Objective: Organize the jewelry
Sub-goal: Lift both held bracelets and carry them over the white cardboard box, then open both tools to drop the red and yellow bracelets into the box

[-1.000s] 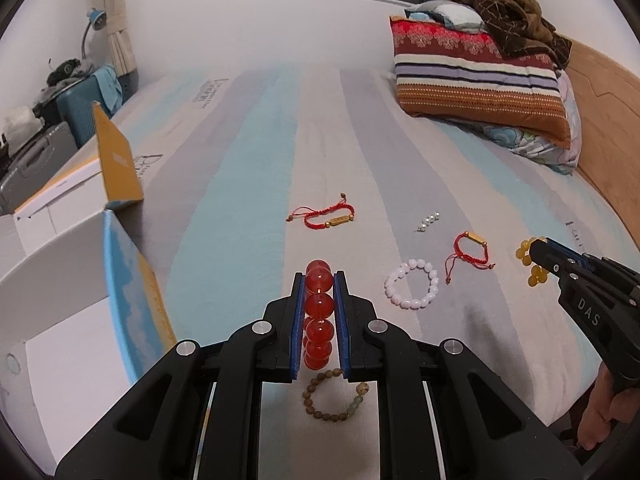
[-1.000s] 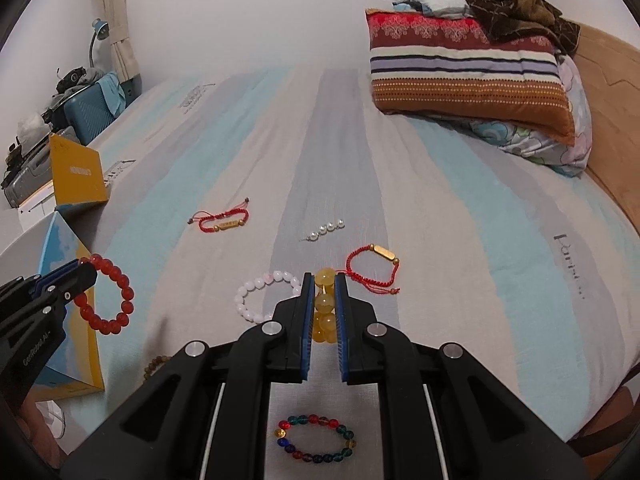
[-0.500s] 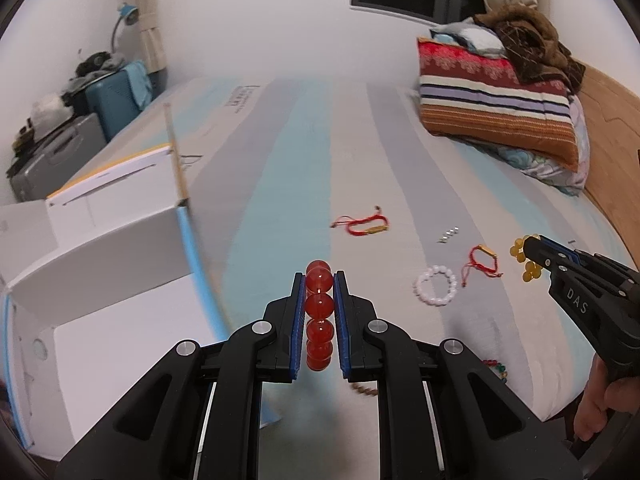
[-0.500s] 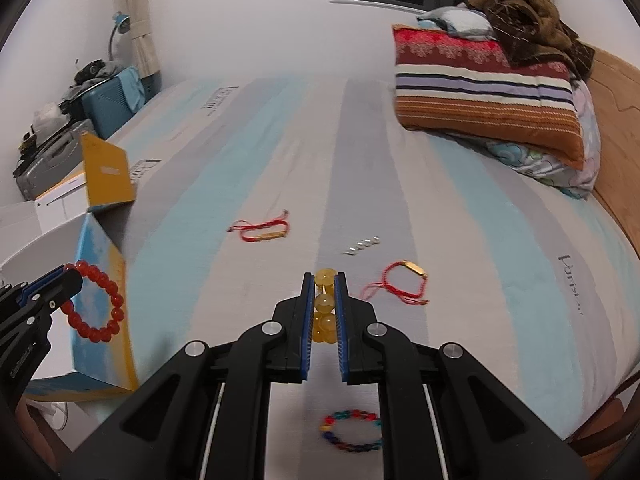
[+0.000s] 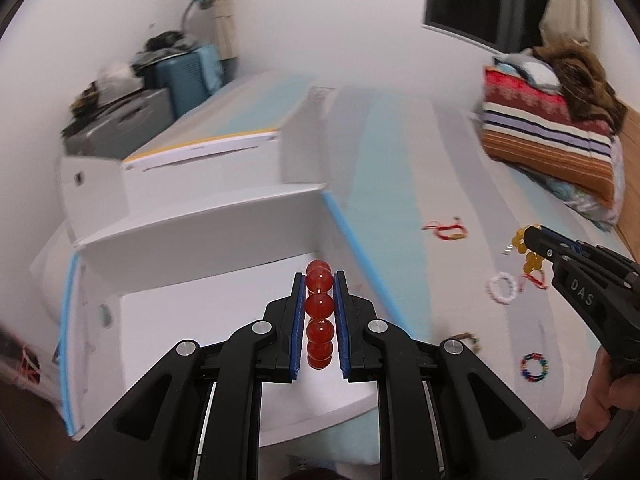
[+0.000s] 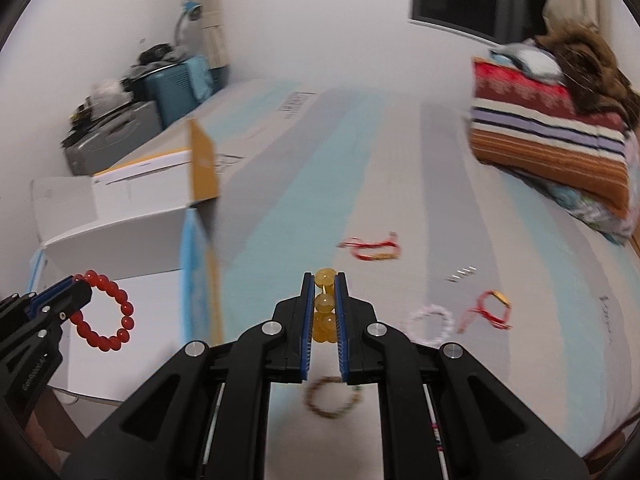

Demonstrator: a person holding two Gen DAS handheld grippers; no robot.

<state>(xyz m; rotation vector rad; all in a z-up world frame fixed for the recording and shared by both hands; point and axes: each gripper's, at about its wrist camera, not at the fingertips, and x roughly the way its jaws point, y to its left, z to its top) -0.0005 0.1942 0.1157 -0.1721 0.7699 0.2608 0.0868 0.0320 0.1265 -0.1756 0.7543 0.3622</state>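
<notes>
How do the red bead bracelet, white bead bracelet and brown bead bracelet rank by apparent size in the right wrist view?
1. Red bead bracelet, held nearer the camera, so its lead is unsure.
2. and 3. Brown bead bracelet and white bead bracelet look alike; blur prevents ranking.

Motion blur softens the box (image 5: 208, 216) edges and the clutter (image 6: 120, 92) by the wall — items there unreadable. Red bracelet (image 5: 319, 316) — only one bead column visible between the fingers. Small pearl row (image 6: 462, 273) smeared to streaks. Brown bracelet (image 6: 332, 396) partly hidden behind the right gripper (image 6: 325, 300).
</notes>
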